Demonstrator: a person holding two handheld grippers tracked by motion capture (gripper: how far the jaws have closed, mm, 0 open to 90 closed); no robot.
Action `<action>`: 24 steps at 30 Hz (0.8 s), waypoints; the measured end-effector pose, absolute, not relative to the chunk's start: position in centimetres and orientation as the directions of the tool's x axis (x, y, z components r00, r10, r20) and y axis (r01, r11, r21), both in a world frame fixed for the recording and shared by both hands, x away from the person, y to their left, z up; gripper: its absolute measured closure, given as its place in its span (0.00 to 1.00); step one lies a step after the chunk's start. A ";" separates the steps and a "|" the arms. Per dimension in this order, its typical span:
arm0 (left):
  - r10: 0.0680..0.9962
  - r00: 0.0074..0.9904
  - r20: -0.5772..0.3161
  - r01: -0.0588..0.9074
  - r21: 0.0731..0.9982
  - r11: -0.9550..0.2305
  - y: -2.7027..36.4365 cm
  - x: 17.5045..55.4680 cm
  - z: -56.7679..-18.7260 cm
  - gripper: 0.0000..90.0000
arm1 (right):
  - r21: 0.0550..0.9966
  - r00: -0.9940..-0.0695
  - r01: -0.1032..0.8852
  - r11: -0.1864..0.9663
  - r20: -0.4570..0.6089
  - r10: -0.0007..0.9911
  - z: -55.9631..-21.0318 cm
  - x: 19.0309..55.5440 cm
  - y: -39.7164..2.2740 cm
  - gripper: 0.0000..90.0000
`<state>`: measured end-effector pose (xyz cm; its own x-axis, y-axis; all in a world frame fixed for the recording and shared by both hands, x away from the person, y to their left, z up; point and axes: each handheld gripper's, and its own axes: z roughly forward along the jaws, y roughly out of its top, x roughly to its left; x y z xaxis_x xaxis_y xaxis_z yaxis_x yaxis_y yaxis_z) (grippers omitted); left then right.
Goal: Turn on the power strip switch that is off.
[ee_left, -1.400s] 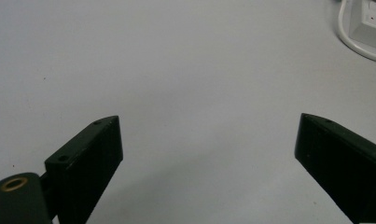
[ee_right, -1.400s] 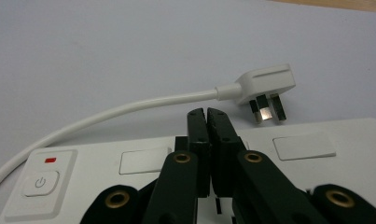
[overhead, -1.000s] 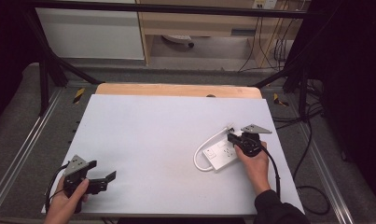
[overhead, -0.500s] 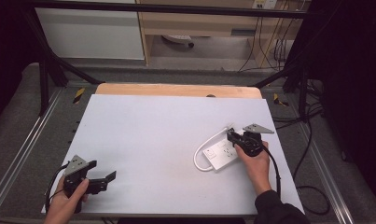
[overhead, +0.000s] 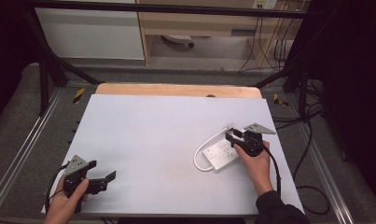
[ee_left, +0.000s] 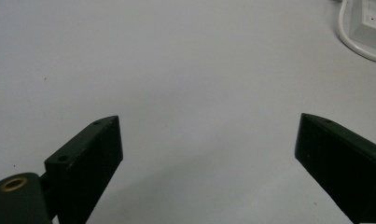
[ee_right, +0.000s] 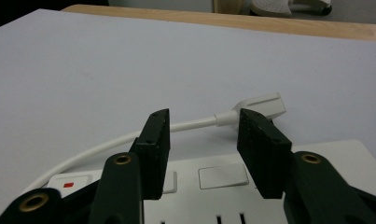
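A white power strip (overhead: 220, 154) lies at the right of the white table top (overhead: 167, 130), its white cable (overhead: 199, 156) looping round to a plug (overhead: 231, 125). My right gripper (overhead: 232, 136) hovers over the strip's far end. In the right gripper view its jaws (ee_right: 204, 126) have just been opening and stand apart above the strip (ee_right: 316, 158), with nothing pressed between the pads. Past the jaws lie the cable (ee_right: 129, 137) and the plug (ee_right: 267, 103). My left gripper (overhead: 101, 171) rests near the front left edge, open (ee_left: 209, 140) and holding nothing.
A wooden strip (overhead: 176, 89) borders the table's far edge. Metal rails (overhead: 27, 154) run along both sides, and dark cables (overhead: 311, 196) lie on the floor at the right. In the left gripper view the strip's corner (ee_left: 372, 28) sits far off at the top right.
The right gripper's jaws stand a little wider over the power strip than before. Both hands have kept their places.
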<state>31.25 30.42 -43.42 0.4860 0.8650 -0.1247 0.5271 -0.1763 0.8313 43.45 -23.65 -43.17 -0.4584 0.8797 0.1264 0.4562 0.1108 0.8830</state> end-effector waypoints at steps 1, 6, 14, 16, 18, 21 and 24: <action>0.865 0.486 -0.126 0.528 0.831 -0.176 30.4 31.2 -43.4 0.08 | 0.885 -0.459 0.452 0.110 0.125 0.879 -43.1 43.4 -23.6 0.58; 0.865 0.486 -0.125 0.527 0.832 -0.176 30.4 31.2 -43.4 0.08 | 0.897 -0.461 0.431 0.100 0.124 0.879 -42.9 43.3 -23.6 0.48; 0.866 0.485 -0.125 0.527 0.832 -0.175 30.5 31.2 -43.4 0.08 | 0.894 -0.445 0.442 0.070 0.151 0.883 -42.3 43.3 -23.8 0.28; 0.866 0.485 -0.125 0.526 0.832 -0.175 30.5 31.2 -43.4 0.08 | 0.895 -0.443 0.441 0.070 0.149 0.884 -42.2 43.2 -23.8 0.22; 0.865 0.485 -0.126 0.525 0.833 -0.173 30.5 31.2 -43.4 0.08 | 0.895 -0.437 0.440 0.069 0.147 0.887 -42.1 43.1 -23.7 0.17; 0.866 0.485 -0.126 0.525 0.833 -0.173 30.5 31.2 -43.4 0.08 | 0.898 -0.426 0.436 0.063 0.145 0.893 -41.9 42.9 -23.8 0.08; 0.865 0.485 -0.126 0.525 0.833 -0.173 30.5 31.2 -43.4 0.08 | 0.905 -0.419 0.421 0.056 0.139 0.897 -41.5 42.7 -24.0 0.03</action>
